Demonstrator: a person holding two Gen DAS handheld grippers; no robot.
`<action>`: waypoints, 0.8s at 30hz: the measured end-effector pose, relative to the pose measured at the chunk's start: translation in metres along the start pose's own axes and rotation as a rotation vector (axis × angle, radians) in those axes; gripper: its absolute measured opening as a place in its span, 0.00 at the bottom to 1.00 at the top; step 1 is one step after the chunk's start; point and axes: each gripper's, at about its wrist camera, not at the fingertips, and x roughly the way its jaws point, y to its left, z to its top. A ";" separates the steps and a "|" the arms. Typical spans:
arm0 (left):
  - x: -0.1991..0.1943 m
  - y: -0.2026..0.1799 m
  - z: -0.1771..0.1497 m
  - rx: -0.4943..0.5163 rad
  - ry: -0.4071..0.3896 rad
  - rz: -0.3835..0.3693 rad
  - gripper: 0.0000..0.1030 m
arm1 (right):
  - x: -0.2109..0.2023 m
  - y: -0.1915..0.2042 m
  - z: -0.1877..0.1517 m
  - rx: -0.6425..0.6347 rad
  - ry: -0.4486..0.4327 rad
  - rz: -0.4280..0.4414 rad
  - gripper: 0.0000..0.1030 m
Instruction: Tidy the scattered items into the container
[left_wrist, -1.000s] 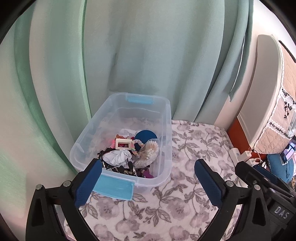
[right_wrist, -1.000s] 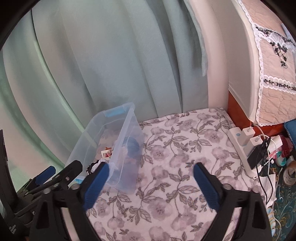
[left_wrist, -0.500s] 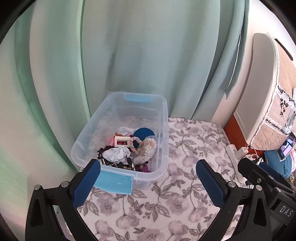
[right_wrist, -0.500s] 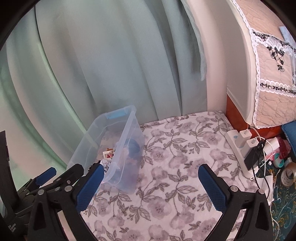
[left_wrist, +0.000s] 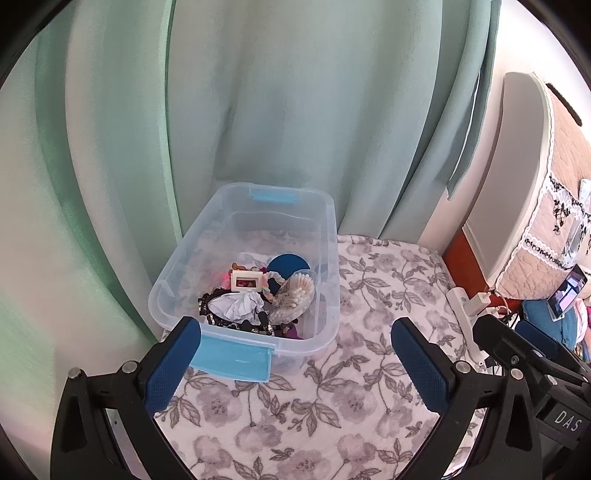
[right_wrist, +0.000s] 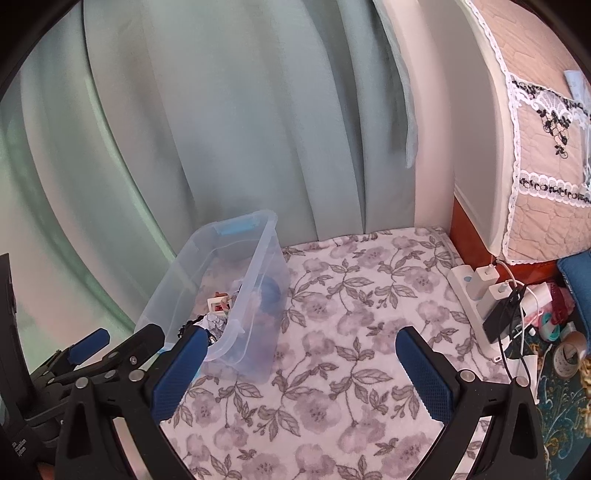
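A clear plastic bin (left_wrist: 328, 236) with blue latches stands on the floral cloth against the curtain. Inside it lie a crumpled white paper (left_wrist: 238, 306), a dark beaded band (left_wrist: 207, 301), a small white frame (left_wrist: 246, 281), a blue round lid (left_wrist: 289, 265) and a tub of cotton swabs (left_wrist: 295, 297). The bin (right_wrist: 258, 254) also shows at left in the right wrist view. My left gripper (left_wrist: 295, 362) is open and empty, hovering just in front of the bin. To the bin's right, my right gripper (right_wrist: 299, 365) hangs open and empty over the cloth.
A white power strip (right_wrist: 469, 291) with chargers and cables lies along the cloth's right edge. Tape rolls (right_wrist: 569, 354) and small clutter sit beyond it. A padded headboard (right_wrist: 546, 155) rises at right, green curtains (left_wrist: 277, 110) behind. The left gripper's body (right_wrist: 92, 354) shows at lower left.
Both grippers have drawn back and up from the bin, which now looks smaller and farther. Both stay open and empty.
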 end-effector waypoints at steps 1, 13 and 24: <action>0.000 0.001 0.000 0.003 -0.001 0.003 1.00 | 0.000 0.001 0.000 -0.002 0.001 -0.001 1.00; 0.001 0.009 0.000 -0.001 0.007 0.004 1.00 | 0.000 0.011 -0.001 -0.025 0.003 -0.019 1.00; 0.005 0.014 -0.002 -0.005 0.013 0.020 1.00 | 0.005 0.015 -0.003 -0.037 0.015 -0.026 1.00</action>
